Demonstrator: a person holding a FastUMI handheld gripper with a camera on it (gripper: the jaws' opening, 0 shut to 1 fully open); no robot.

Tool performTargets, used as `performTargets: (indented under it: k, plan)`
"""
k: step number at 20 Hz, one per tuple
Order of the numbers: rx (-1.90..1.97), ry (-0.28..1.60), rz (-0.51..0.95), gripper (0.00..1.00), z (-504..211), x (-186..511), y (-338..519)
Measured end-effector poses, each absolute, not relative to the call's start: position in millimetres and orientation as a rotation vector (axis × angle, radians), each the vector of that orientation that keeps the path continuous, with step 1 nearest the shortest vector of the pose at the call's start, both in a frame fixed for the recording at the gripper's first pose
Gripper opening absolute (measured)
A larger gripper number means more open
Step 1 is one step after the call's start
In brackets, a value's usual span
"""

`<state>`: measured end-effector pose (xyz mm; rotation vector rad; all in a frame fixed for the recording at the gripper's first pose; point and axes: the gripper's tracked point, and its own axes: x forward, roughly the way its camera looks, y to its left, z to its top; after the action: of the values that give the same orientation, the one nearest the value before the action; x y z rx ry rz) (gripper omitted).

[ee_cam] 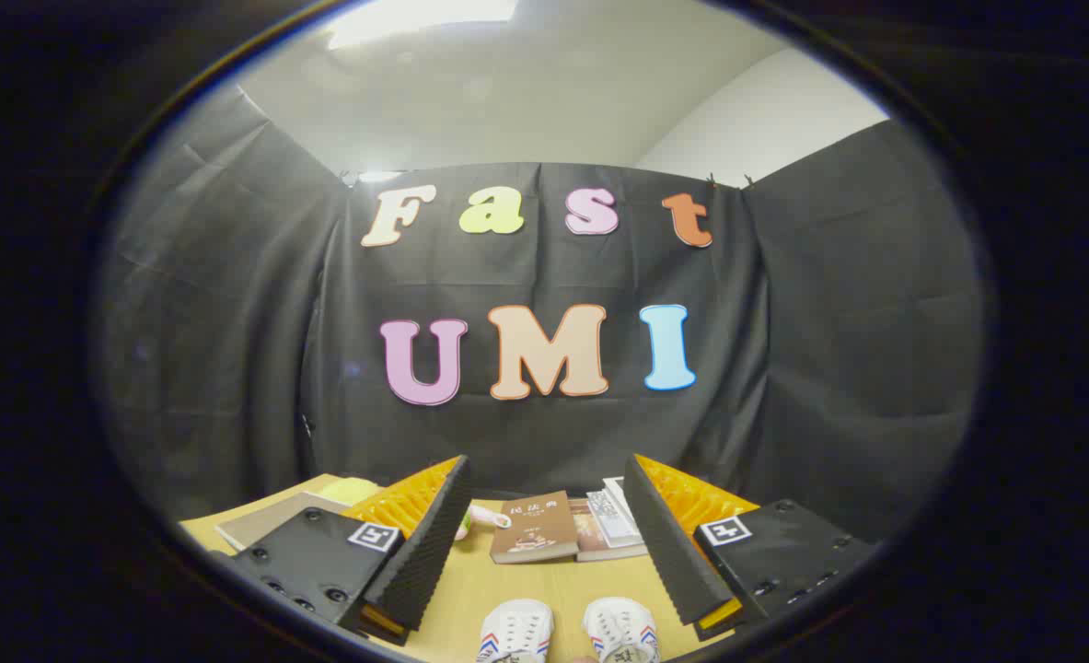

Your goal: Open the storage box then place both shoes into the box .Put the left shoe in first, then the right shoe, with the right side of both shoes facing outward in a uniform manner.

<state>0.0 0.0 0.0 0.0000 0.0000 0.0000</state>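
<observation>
I see one desk (544, 589) running under the black cloth wall, its pale wood top bare between the fingers. My hand-held gripper (544, 543) hangs above it with its two fingers spread wide apart, gripping nothing, one at 8 o'clock and one at 4 o'clock. Beyond the fingertips, toward 12 o'clock on the desk, I count three books (533, 527) lying flat in a loose overlapping row, the brown-covered one nearest and leftmost. Another flat book or board (268, 520) lies at 9 o'clock behind the left finger. Two white shoes (567, 631) with red and blue side stripes sit side by side at 6 o'clock, between the fingers, toes pointing toward the books, only their front halves visible. One small pale object (489, 517) lies just beside the left fingertip; I cannot tell what it is.
</observation>
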Motion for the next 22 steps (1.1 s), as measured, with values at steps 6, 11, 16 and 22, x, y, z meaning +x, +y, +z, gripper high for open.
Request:
performTargets:
  k: [6,11,16,22]
  plan:
    - [-0.010,-0.003,-0.027,1.00,0,-4,-1]
    - [-0.019,-0.005,-0.034,1.00,-1,-1,-1]
    - [-0.030,0.005,-0.022,1.00,-6,1,-1]
    - [0.098,0.049,0.063,1.00,-20,1,8]
